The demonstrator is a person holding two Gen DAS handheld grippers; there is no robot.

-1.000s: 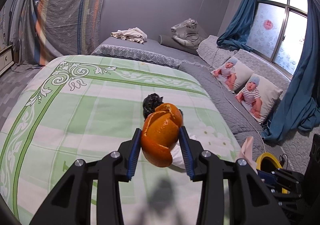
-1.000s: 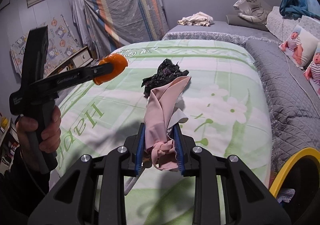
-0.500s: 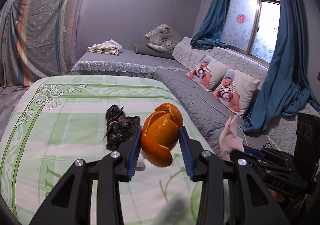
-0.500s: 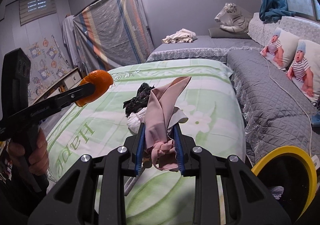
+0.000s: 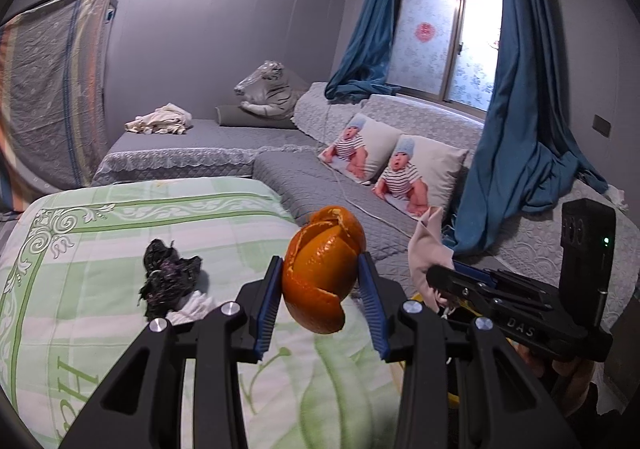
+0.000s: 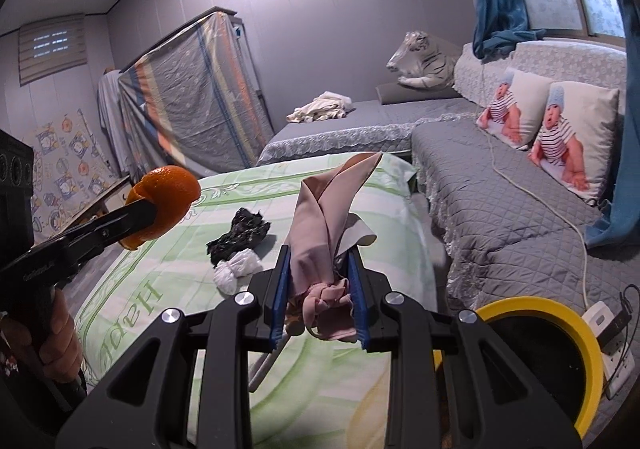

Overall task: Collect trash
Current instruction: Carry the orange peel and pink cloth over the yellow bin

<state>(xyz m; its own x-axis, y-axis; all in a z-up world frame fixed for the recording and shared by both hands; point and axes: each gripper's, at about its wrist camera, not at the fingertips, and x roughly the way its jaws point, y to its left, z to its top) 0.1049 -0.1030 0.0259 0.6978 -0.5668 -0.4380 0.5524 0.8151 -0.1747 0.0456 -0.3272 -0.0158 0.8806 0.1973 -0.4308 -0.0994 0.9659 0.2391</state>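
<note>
Jaws above green bedspread (image 5: 100,289), bedroom

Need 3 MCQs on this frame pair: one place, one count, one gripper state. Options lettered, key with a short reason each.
1. Where is the yellow-rimmed bin?
A. On the green bedspread
B. On the floor at lower right of the right wrist view, beside the bed
C. On the grey sofa

2. How many baby-print pillows lean on the grey sofa?
A. One
B. Two
C. Four

3. What is the left gripper doing?
A. Shut on the orange peel
B. Open and empty
C. Shut on the black bag

Key:
1 B: its rim shows low beside the green bedspread, not on it.
2 B: two stand side by side.
3 A: both blue pads press the peel; the black bag lies on the bed, and the right gripper clamps the pink cloth.
</note>
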